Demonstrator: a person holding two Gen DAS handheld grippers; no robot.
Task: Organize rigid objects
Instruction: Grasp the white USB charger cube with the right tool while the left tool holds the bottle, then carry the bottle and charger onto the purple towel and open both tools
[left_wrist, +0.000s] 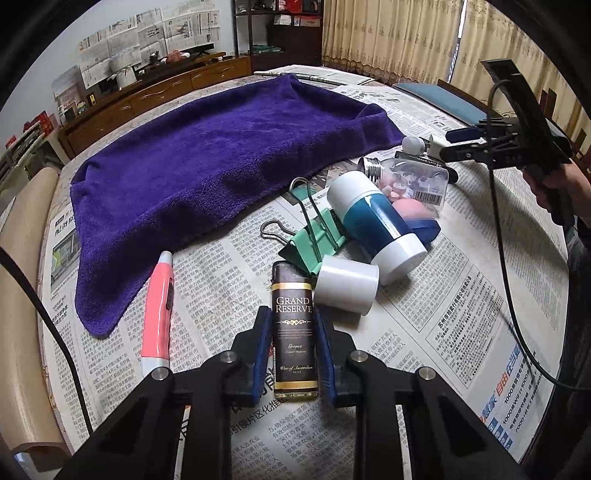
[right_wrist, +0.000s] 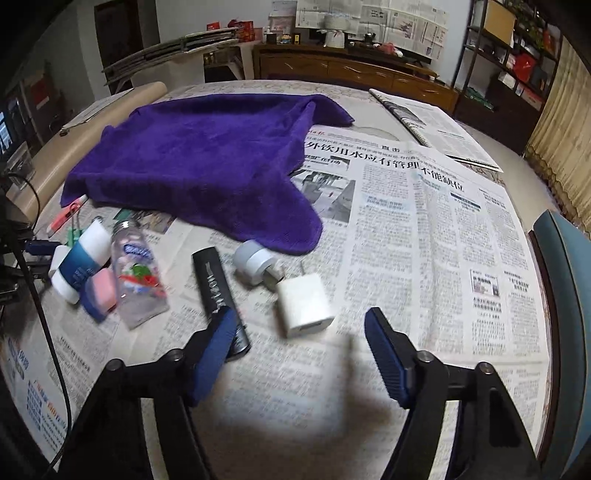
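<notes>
Plainly, in the left wrist view, the left claw (left_wrist: 291, 354) is clenched on one brown lighter (left_wrist: 294, 332) lettered "GRAND RESERVE", low in the centre. Above it lie one white cap (left_wrist: 347, 284), two green binder clips (left_wrist: 314, 236), one blue-and-white bottle (left_wrist: 376, 225) and, lower left, one pink pen (left_wrist: 159, 310). A purple towel (left_wrist: 221, 155) covers the newspaper-lined counter (left_wrist: 461, 314); curtains hang upper right.

From the right wrist view, the right claw (right_wrist: 299, 350) stands released, grasping nothing, below one white charger plug (right_wrist: 304, 304) at centre. One black lighter (right_wrist: 219, 291) lies beside its left finger, print blurred. Shelves fill the upper right.
</notes>
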